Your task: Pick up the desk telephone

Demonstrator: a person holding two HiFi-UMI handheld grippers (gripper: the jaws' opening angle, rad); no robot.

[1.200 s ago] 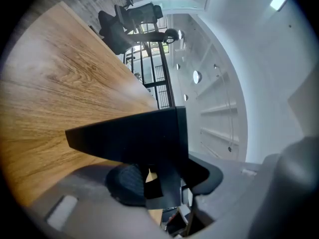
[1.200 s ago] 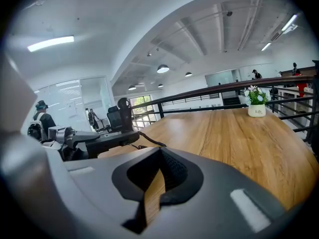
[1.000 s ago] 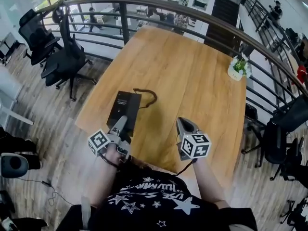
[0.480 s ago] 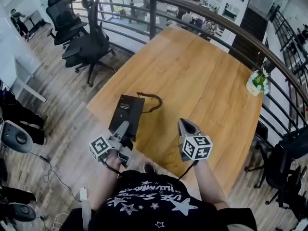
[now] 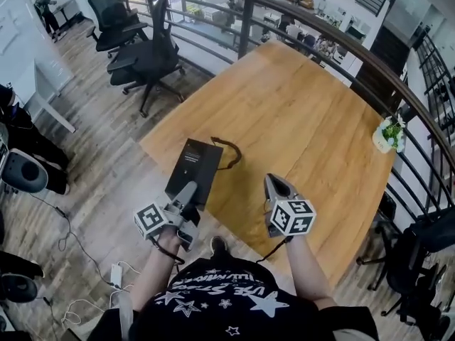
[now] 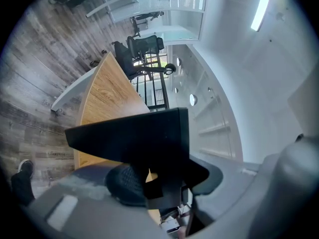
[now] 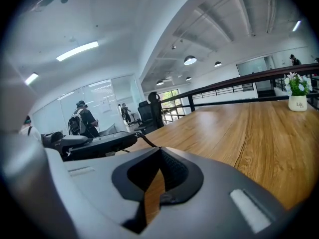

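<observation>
The desk telephone (image 5: 195,168) is a flat black slab with a dark cord (image 5: 229,151) looping off its far end. It lies over the near left corner of the wooden table (image 5: 306,112). My left gripper (image 5: 187,192) is shut on its near end. In the left gripper view the black telephone (image 6: 134,136) fills the space between the jaws of the left gripper (image 6: 149,178). I cannot tell whether it is off the wood. My right gripper (image 5: 277,185) hovers to its right, shut and empty. The right gripper (image 7: 157,156) sees the telephone (image 7: 99,143) at the left.
A small white pot with a plant (image 5: 388,135) stands at the table's far right edge. A curved metal railing (image 5: 306,16) runs round the far side. Black office chairs (image 5: 146,55) stand on the plank floor to the left. Cables lie on the floor (image 5: 64,226).
The left gripper has kept its hold on the telephone and both have shifted a little together. The head view has swung, showing more floor at the left. The right gripper has drifted slightly.
</observation>
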